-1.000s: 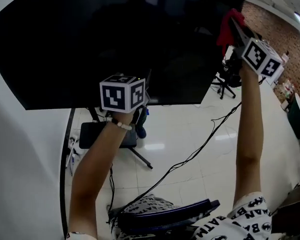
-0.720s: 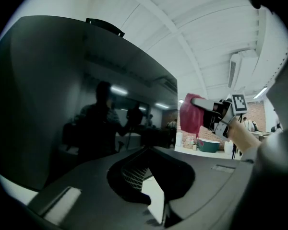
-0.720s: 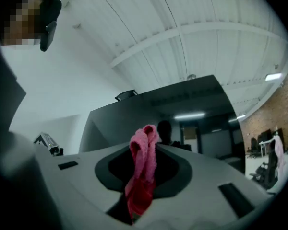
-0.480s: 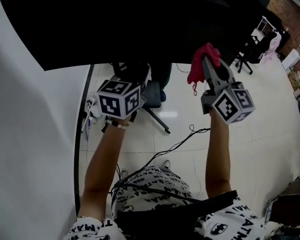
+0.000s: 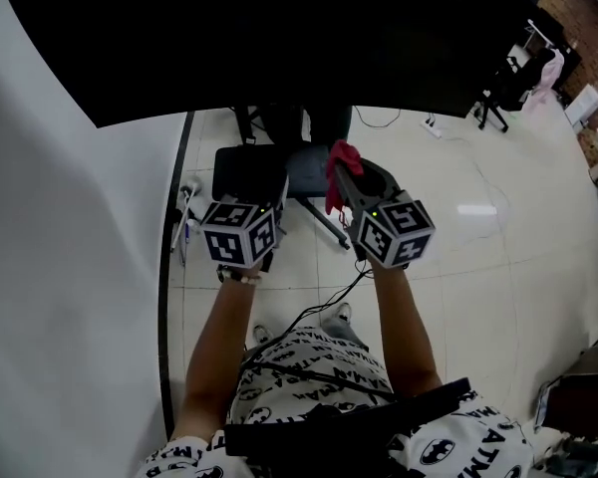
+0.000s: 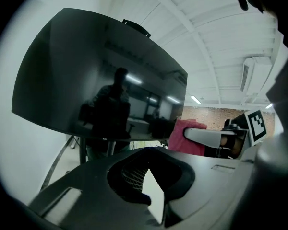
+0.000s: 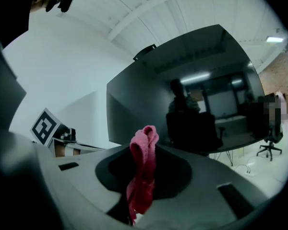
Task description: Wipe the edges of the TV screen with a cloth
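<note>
wiping cloth (image 7: pixel 143 176): being pinched in closed right gripper (image 5: pixel 348 175)
left gripper (image 6: pixel 151 174): being held closed, empty

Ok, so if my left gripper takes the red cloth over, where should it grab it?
Probably the bunched loop of the red cloth that stands clear beyond the tips of the right gripper, whose jaws are shut on it. Bring the left gripper in from its own side, across that loop; the hanging tail lies against the right jaws.
</note>
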Tool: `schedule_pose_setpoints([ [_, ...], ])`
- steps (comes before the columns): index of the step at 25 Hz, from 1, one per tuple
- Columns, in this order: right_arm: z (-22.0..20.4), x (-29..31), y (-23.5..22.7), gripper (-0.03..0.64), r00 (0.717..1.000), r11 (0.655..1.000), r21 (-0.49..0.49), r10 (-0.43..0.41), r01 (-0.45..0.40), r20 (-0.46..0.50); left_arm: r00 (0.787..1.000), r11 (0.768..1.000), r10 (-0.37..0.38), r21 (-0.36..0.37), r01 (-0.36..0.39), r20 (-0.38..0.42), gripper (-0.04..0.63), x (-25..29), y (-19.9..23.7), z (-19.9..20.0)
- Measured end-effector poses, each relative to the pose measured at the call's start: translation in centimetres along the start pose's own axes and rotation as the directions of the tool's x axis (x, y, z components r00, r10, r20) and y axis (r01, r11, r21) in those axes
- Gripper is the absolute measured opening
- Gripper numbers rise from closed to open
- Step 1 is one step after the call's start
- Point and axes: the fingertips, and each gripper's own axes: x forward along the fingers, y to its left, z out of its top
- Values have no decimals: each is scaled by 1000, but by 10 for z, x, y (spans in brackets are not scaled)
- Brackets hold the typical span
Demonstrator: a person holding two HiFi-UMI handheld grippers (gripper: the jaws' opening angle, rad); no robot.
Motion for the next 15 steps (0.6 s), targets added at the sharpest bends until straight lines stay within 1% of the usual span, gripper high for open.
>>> schedule_pose_setpoints([
  [3,-23,-1,15,84,999,1000,-32,-1,0,-52,1000,1000,18,-23,-18,-3,-2,-6,4,-11],
  [6,-34,-1,17,84,998,1000,-9,-4,3,-66,999,999,42,17,-42,-2,-2,-10,1,-12],
  [11,-35,-1,12,84,998,1000,-7,-23,23,-65,999,998,54,37,-54,11,-2,-13,1,-10],
  [15,-44,-3,14,84,996,1000,-15,-16,15,-83,999,999,8,-50,-5,46,-2,-12,-2,-10],
])
